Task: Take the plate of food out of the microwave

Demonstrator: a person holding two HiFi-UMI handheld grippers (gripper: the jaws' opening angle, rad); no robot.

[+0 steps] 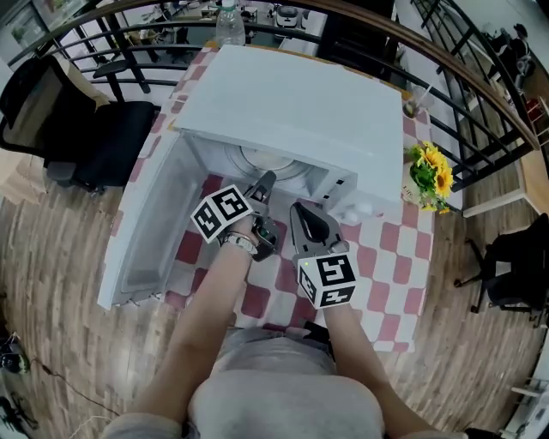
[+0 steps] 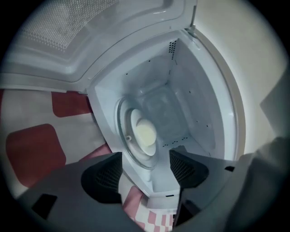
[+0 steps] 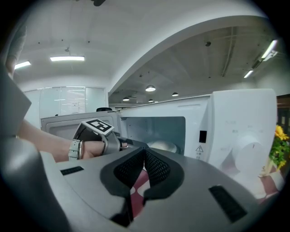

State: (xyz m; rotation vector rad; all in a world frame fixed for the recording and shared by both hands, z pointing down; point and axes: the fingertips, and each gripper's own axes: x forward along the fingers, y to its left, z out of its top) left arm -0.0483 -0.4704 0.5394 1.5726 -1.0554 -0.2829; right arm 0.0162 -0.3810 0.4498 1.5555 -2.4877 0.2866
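**Jaws apart on the left, together on the right, at the open microwave**

Jaws of the left gripper (image 2: pixel 145 170) stand wide apart with nothing between their pads, aimed into the cavity of the white microwave (image 1: pixel 300 111). The right gripper (image 3: pixel 144 156) has its jaws closed together and empty. It hangs in front of the microwave's opening, just right of the left gripper (image 1: pixel 262 190) in the head view.

The microwave's door (image 1: pixel 146 231) is swung fully open to its left. Inside, the white plate (image 2: pixel 136 118) sits on the glass turntable (image 2: pixel 123 136), clear of both grippers. It carries a pale rounded mound of food (image 2: pixel 146 132), possibly a bun or dough, though the view is too soft to be sure.

The microwave rests on a worktop covered by a red-and-white checked cloth (image 1: pixel 377 257). A pot of sunflowers (image 1: pixel 431 176) stands just right of the microwave, a clear bottle (image 1: pixel 230 21) behind it, and a black office chair (image 1: pixel 94 137) to its left.
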